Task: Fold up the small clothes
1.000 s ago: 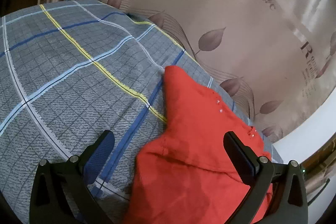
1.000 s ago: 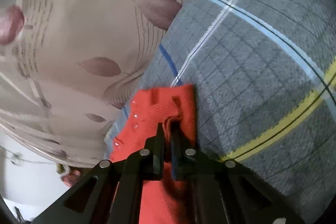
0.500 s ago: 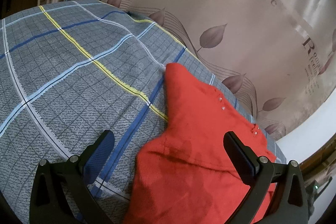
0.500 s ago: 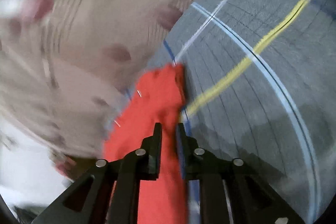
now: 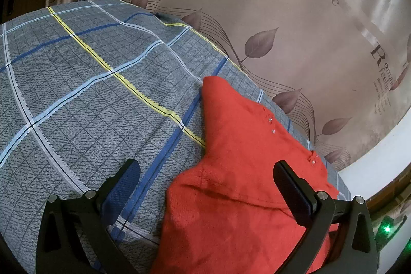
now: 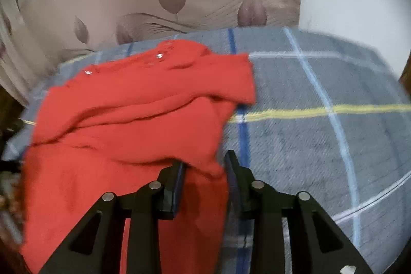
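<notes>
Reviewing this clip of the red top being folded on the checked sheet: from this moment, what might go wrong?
1. The red top lies bunched, with one flap folded loosely over; pressing on now would likely set a crooked fold.
2. The right gripper has just been narrowing its small gap, with cloth showing between its fingers; pulling away may snag and drag the top.
3. The top lies near the edge of the checked sheet by the curtain and could slip off.
</notes>
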A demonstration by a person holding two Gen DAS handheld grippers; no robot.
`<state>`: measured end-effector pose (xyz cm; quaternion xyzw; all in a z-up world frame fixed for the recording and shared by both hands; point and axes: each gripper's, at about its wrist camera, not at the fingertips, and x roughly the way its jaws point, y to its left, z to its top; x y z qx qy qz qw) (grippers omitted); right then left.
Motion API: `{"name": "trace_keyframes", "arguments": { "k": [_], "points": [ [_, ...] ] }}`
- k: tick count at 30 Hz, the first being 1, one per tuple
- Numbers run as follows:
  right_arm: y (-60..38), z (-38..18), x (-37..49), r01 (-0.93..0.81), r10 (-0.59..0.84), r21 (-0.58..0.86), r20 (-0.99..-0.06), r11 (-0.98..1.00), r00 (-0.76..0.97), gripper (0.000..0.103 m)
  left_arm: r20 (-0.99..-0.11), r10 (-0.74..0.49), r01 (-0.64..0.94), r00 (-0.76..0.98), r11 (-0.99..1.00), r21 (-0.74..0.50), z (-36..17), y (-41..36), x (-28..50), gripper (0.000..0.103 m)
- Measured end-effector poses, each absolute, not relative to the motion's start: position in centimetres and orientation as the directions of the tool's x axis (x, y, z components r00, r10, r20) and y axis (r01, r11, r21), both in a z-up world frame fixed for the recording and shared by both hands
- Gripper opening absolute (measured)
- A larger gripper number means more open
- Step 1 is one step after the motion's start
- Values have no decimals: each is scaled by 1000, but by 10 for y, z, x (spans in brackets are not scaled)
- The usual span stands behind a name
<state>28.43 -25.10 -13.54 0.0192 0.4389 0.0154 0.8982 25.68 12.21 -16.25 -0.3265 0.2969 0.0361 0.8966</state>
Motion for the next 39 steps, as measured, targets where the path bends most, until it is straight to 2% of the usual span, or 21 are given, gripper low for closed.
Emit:
{"name": "trace_keyframes", "arguments": {
  "k": [2,4,10,14,17,20,24,25,28,32,39],
  "points": [
    [-257,-135,282,28,6,29,-790,999,613,9,-555,-130,-258,821,784,-565,-163,122,257,103],
    [-264,-134,273,66,-46,-7,-784,998,619,9,-555,-133,-256,821,783,-566,-163,121,258,103],
    [-271,-134,272,94,-51,10,-786,996,617,10,-556,-136,-254,820,784,-566,-163,120,259,103],
    [-284,-132,266,100,35,122,-787,987,616,28,-557,-136,-254,819,785,-565,-163,120,258,103],
    [-297,-128,250,113,82,191,-783,975,616,29,-554,-138,-253,821,782,-569,-163,122,258,103],
    [-307,-109,242,106,147,294,-721,950,677,31,-557,-136,-254,819,785,-565,-163,122,259,103],
    [-295,-95,275,49,135,237,-698,970,703,31,-558,-134,-256,819,785,-564,-163,122,259,103],
    [-292,-97,286,39,137,227,-708,973,693,29,-559,-134,-256,819,785,-564,-163,122,259,103],
    [-272,-115,311,-41,151,164,-745,986,649,7,-559,-134,-256,818,785,-564,-163,122,259,103],
    [-260,-134,300,-108,136,88,-791,990,596,7,-559,-134,-256,819,785,-564,-163,122,259,103],
    [-274,-124,292,-150,199,141,-834,979,514,7,-561,-133,-257,817,787,-561,-164,123,256,103]
  ]
}}
